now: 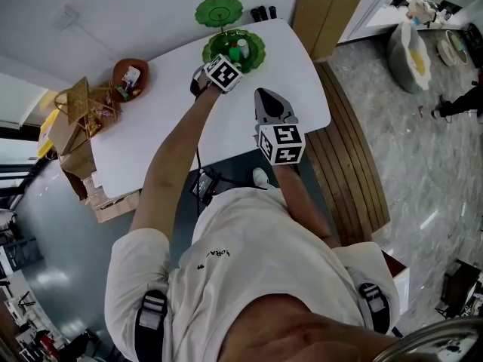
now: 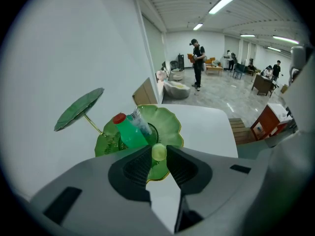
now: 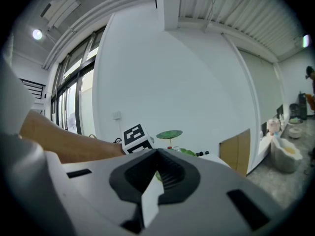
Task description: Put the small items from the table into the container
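One bottle [image 2: 129, 132] already lies in the green dish [image 2: 170, 124], the left tool [image 2: 158, 151] pinches a pale ball [image 2: 159, 153] just over it, not yet dropped, while the right tool [image 3: 157, 154] hangs pressed together, empty.

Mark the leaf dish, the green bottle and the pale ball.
leaf dish [image 2: 173, 126]: left gripper view, bare right rim.
green bottle [image 2: 130, 134]: left gripper view, mid body.
pale ball [image 2: 158, 152]: left gripper view, its middle.
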Motion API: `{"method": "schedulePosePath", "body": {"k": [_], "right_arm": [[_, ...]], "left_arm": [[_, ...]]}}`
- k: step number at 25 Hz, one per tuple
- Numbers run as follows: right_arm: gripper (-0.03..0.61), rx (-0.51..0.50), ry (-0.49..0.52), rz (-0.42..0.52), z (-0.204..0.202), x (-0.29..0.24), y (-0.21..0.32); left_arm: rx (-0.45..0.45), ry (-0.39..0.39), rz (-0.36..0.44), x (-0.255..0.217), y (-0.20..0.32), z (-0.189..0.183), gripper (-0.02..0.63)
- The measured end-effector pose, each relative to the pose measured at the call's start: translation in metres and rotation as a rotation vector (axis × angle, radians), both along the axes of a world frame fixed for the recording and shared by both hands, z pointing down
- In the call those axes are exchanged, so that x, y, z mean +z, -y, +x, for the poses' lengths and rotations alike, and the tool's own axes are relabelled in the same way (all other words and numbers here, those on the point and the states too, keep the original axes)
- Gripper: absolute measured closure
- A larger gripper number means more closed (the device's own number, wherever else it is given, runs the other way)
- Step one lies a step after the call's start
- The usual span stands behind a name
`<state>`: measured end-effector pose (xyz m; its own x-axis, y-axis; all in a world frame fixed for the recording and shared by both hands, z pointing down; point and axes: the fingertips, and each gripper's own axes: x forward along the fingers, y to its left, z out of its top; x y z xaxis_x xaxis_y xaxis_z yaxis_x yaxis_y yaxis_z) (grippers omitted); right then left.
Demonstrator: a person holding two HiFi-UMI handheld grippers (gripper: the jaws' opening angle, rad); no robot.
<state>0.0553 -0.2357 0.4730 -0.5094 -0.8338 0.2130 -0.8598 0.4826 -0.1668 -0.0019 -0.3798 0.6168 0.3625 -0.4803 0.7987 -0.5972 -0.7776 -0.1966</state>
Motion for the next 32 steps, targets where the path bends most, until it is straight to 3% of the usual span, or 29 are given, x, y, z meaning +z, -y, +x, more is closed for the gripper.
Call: {"method": "schedulePosePath", "body": {"k": [15, 32], "right_arm": [[0.574, 0.032, 0.017, -0.014, 0.009, 0.004, 0.009], [0.574, 0.012, 0.023, -0.003, 0.002, -0.002, 0.004]], "left_arm": [[-0.012, -0.015, -0.029, 0.005, 0.011, -0.001, 0.522], [-0.07, -0.091, 0.079, -0.033, -0.005, -0.009, 0.527]]}}
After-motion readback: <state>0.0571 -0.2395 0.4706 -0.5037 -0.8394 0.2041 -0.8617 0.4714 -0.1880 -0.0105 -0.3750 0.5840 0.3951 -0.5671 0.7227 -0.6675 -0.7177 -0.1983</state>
